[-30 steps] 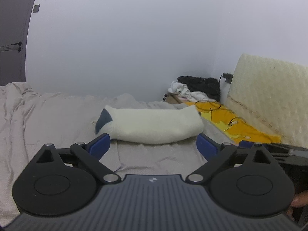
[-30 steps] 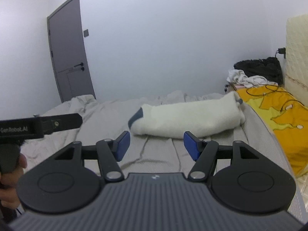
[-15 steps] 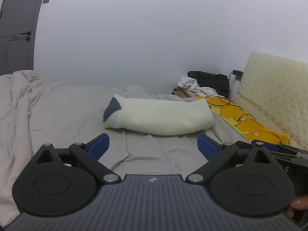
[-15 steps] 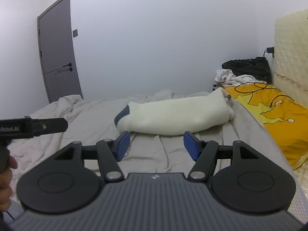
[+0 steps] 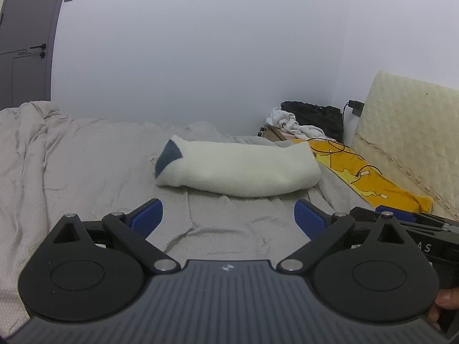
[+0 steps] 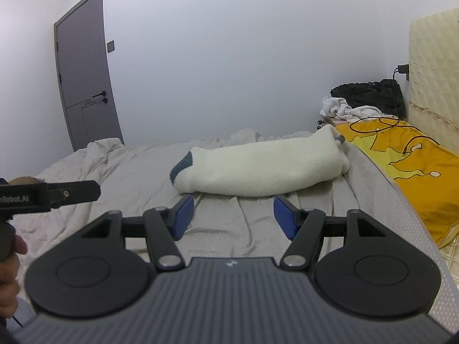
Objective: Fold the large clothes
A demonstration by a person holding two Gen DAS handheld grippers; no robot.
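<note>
Left hand-held gripper (image 5: 228, 215) and right hand-held gripper (image 6: 233, 216) both poised low over the near part of the bed (image 5: 71, 166), blue pads spread apart with nothing but wrinkled grey sheet between them. Cream folded garment (image 5: 243, 172) with a dark blue patch at one end lying flat just ahead of both, toward the bed's far edge, untouched. Beyond it, along the bed's right edge, yellow pillow (image 6: 410, 160) with a dark cable across it.
</note>
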